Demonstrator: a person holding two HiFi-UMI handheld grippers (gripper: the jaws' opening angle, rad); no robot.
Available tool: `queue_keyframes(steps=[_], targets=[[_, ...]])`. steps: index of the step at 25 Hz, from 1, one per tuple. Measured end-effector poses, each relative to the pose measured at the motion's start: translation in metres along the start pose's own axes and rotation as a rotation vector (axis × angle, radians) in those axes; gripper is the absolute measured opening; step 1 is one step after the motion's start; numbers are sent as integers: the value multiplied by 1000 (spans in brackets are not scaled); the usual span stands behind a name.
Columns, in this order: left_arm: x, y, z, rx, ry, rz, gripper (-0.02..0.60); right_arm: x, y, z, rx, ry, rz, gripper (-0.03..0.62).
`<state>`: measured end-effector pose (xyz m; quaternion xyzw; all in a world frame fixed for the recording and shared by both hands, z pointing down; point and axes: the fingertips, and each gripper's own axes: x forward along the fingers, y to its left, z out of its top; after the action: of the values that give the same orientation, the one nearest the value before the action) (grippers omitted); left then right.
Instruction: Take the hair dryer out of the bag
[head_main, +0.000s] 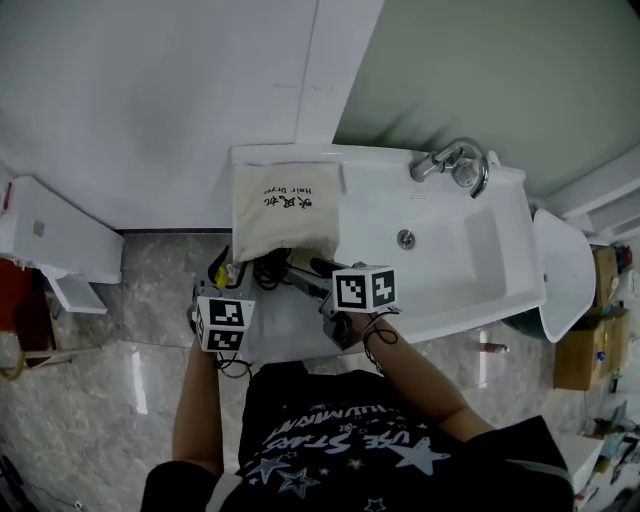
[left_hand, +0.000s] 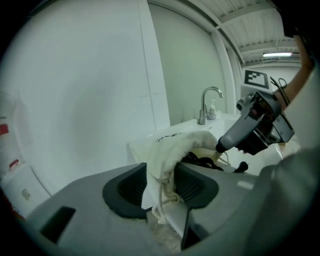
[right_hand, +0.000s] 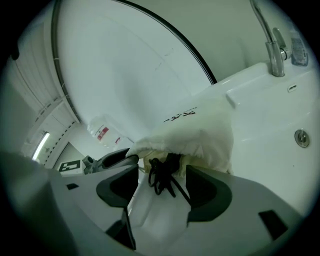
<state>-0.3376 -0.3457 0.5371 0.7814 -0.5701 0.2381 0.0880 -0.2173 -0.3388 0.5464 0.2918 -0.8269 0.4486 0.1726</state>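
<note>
A cream cloth bag (head_main: 285, 210) with dark print lies on the white counter (head_main: 290, 330), left of the basin. A black cord (head_main: 270, 268) spills from its near mouth; the hair dryer itself stays hidden inside. My left gripper (head_main: 235, 275) is at the mouth's left corner. In the left gripper view the bag's rim (left_hand: 159, 170) and drawstring hang loosely between the open jaws of the left gripper (left_hand: 160, 187). My right gripper (head_main: 305, 277) is at the mouth's right side. Its view shows the right gripper (right_hand: 162, 189) open around the cord loop (right_hand: 161, 177), apart from both pads.
A chrome faucet (head_main: 455, 160) stands behind the basin (head_main: 450, 250) to the right of the bag. A white wall rises just behind the counter. A white fixture (head_main: 50, 235) sits to the left over the marble floor (head_main: 100, 400), a white bin (head_main: 565, 270) and cardboard box (head_main: 580, 350) to the right.
</note>
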Motion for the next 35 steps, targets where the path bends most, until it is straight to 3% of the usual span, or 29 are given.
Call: queue_keyframes(steps=[3, 6, 10, 17, 25, 28, 32, 35], targets=[[8, 3, 5, 14, -20, -42, 103, 21, -3, 9, 43, 26, -22, 298], [11, 1, 11, 13, -47, -98, 66, 39, -6, 11, 18, 83, -61, 298], [11, 0, 21, -22, -76, -141, 61, 58, -10, 15, 4, 121, -86, 305], [9, -1, 25, -62, -111, -172, 61, 78, -17, 32, 75, 119, -132, 301], [10, -2, 26, -81, -125, -192, 61, 102, -42, 33, 8, 163, -328, 299], [12, 2, 26, -86, -125, -193, 61, 108, -48, 35, -54, 170, -400, 262], [11, 5, 22, -93, -123, -198, 61, 111, -46, 37, -95, 155, -373, 252], [12, 4, 22, -91, -123, -200, 61, 110, -46, 37, -66, 154, -347, 235]])
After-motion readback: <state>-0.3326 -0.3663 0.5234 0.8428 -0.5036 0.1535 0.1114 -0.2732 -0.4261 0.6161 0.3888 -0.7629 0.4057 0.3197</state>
